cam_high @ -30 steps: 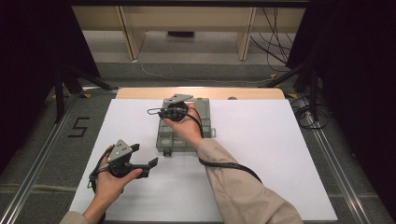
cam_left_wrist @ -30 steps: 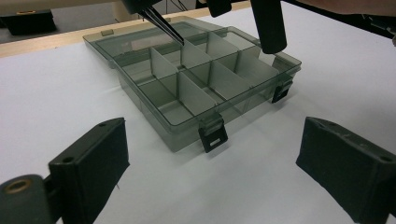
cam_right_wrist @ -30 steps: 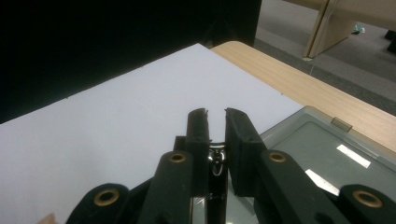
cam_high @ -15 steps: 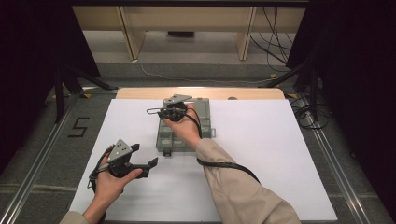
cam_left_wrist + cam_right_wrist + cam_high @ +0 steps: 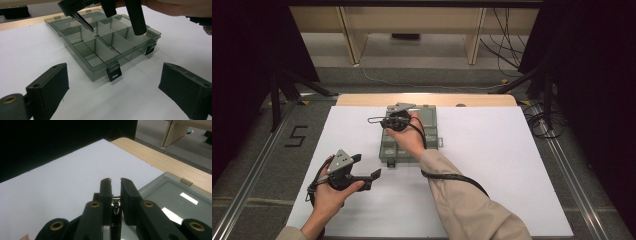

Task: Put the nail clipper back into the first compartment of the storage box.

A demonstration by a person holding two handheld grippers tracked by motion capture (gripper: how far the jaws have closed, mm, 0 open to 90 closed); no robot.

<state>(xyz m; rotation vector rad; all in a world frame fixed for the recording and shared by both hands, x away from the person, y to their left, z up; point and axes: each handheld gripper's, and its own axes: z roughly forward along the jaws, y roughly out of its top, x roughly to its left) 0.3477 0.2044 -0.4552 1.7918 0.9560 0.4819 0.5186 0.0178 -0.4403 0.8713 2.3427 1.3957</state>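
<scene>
My compartment box (image 5: 412,135) lies open in the middle of the white sheet (image 5: 512,165) on the tabletop (image 5: 362,99), toward its far edge, lid swung back flat against the sheet. In the left gripper view the box (image 5: 105,50) shows smoky clear plastic, its tray split by dividers into two rows of cells, with two black latches hanging off the near wall.

My right tongs (image 5: 388,121) hover over the box's far left part, the jaws drawn nearly together and pinching a thin dark metal tool, tweezers by the look of them (image 5: 83,21), whose tip slants down toward a far cell; I cannot tell whether the tip touches the tray. In the right gripper view the right tongs (image 5: 115,180) show a narrow slot between the jaw tips with a glint of metal deeper in, and the lid (image 5: 175,200) lies beneath with two pale labels.

My left tongs (image 5: 371,176) sit well apart from the box, near the sheet's front left, spread wide and holding nothing, aimed at the box's latched side.
</scene>
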